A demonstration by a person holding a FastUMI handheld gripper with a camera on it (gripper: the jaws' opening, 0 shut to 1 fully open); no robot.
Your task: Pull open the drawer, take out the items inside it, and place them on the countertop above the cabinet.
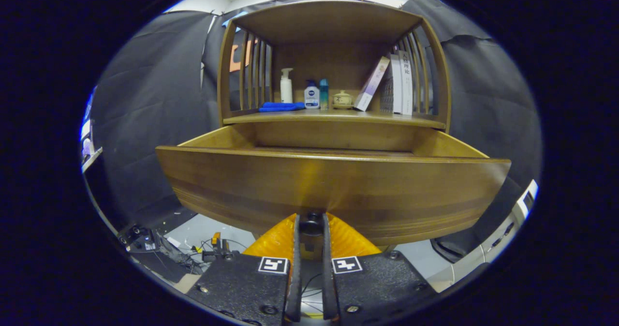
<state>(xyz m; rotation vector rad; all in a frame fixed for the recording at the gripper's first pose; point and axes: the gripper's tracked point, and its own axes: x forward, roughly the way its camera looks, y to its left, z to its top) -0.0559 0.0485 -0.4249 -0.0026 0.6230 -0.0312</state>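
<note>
Drawer [333, 190]: I see it pulled out of the cabinet toward me, its front panel just ahead of the fingers; I cannot see its inside.
Knob [311, 227]: dark, on the drawer front, sitting between the fingertips.
Fingers [311, 229]: narrow, I have them closed on the knob from both sides.
Desk [333, 118]: above the drawer, carrying a blue cloth [281, 107], bottles [311, 96], a small pot [342, 99] and books [399, 84].

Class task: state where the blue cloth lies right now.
In the gripper view, the blue cloth lies on the countertop above the open drawer, far beyond the tongs, just left of the white pump bottle.
</note>
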